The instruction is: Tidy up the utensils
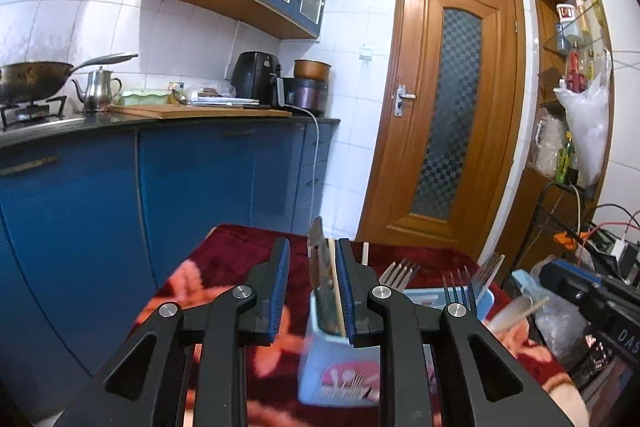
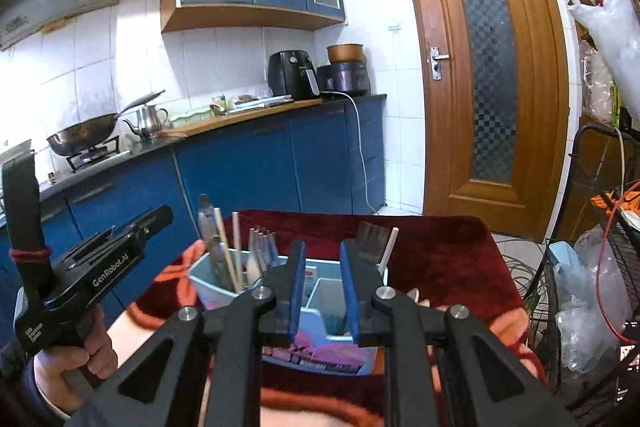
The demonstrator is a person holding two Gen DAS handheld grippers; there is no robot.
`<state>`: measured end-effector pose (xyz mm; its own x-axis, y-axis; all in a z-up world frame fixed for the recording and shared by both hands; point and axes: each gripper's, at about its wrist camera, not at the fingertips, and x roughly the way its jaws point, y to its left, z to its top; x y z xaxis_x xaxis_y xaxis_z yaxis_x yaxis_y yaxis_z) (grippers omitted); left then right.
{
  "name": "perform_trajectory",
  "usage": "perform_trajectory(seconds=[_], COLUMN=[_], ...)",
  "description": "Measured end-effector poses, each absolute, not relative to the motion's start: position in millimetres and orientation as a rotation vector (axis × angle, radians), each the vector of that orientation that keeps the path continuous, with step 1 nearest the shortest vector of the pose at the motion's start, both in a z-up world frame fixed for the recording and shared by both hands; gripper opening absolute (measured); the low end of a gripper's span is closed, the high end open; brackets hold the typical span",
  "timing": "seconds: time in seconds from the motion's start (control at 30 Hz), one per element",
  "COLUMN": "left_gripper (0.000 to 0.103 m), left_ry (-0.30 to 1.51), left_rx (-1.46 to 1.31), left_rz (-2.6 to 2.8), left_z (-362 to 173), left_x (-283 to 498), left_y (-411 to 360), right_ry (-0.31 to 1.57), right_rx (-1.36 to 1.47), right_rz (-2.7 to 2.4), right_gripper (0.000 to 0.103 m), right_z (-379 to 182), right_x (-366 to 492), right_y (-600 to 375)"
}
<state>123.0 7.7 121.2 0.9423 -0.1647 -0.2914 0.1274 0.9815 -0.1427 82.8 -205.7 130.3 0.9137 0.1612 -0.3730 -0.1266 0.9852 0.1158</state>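
Centrally, light-blue plastic utensil caddy (image 2: pixel 320 307) on dark red patterned cloth (image 2: pixel 440 259). Lower frame: left gripper (image 1: pixel 312 291) fingers apart, empty. Likewise right gripper (image 2: pixel 322 291), parted above caddy.

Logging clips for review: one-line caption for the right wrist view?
Open right gripper hovers over a light-blue plastic utensil caddy on a red floral cloth; left gripper alongside.
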Motion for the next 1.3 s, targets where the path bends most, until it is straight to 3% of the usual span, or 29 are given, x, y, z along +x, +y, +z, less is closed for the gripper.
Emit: perform_trajectory(seconds=[0.27, 0.43, 0.67, 0.83, 1.3], left_gripper=[0.024, 0.025, 0.050, 0.059, 0.061], left_ry=[0.314, 0.320, 0.379, 0.392, 0.361], left_rx=[-0.073, -0.051, -0.046, -0.026, 0.032], left_rz=[-0.148, -0.154, -0.132, -0.091, -0.045], left_z=[142, 138, 112, 91, 31], left_x=[63, 26, -9, -22, -31], left_y=[21, 24, 22, 19, -2], right_ry=[0.368, 0.336, 0.330, 0.341, 0.364], right_rx=[0.121, 0.123, 0.146, 0.170, 0.099], right_rz=[0.180, 0.193, 0.184, 0.178, 0.121], right_gripper=[0.024, 0.036, 0.053, 0.062, 0.075], right_z=[142, 139, 116, 95, 19], right_x=[36, 1, -33, -45, -54], right_y=[-199, -192, -188, -190, -187])
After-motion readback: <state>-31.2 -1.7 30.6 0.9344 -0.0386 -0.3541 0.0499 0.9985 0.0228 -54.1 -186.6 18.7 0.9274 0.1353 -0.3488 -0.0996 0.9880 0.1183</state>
